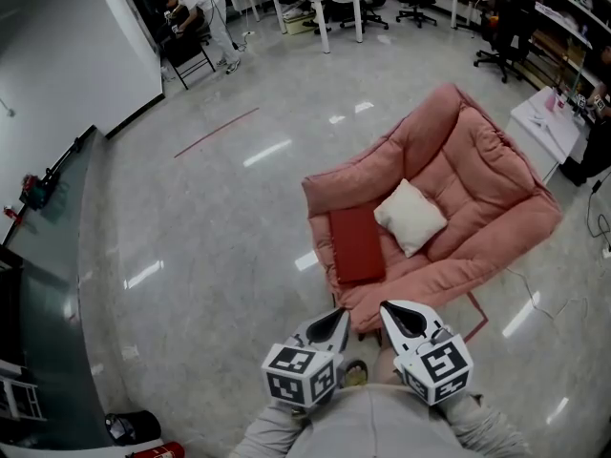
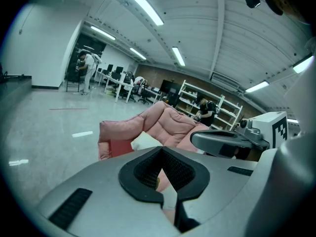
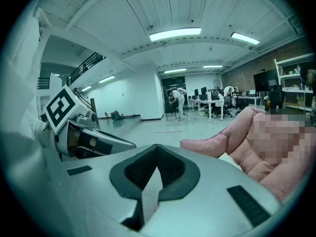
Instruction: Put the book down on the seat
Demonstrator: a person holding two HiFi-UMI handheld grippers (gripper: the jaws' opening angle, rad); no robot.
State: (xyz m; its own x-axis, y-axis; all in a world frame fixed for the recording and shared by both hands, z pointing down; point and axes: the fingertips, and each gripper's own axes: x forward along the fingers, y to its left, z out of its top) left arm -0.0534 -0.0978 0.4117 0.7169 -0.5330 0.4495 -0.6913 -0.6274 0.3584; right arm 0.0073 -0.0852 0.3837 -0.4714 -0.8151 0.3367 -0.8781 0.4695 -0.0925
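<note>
A red book [image 1: 357,245] lies flat on the seat of a pink cushioned armchair [image 1: 477,175], beside a white pillow [image 1: 410,216]. Both grippers hover side by side in front of the chair's near edge, apart from the book. My left gripper [image 1: 338,318] is shut and holds nothing. My right gripper [image 1: 389,310] also looks shut and empty. In the left gripper view the book [image 2: 121,147] and pillow [image 2: 144,141] show beyond the closed jaws of my left gripper [image 2: 162,167]. In the right gripper view my right gripper [image 3: 155,171] points past the armchair [image 3: 232,137].
A dark counter [image 1: 48,246] runs along the left. A white side table [image 1: 546,122] stands right of the chair, with cables on the floor nearby. Desks, office chairs and a person [image 1: 202,8] are far back. A red extinguisher [image 1: 158,449] lies at the bottom left.
</note>
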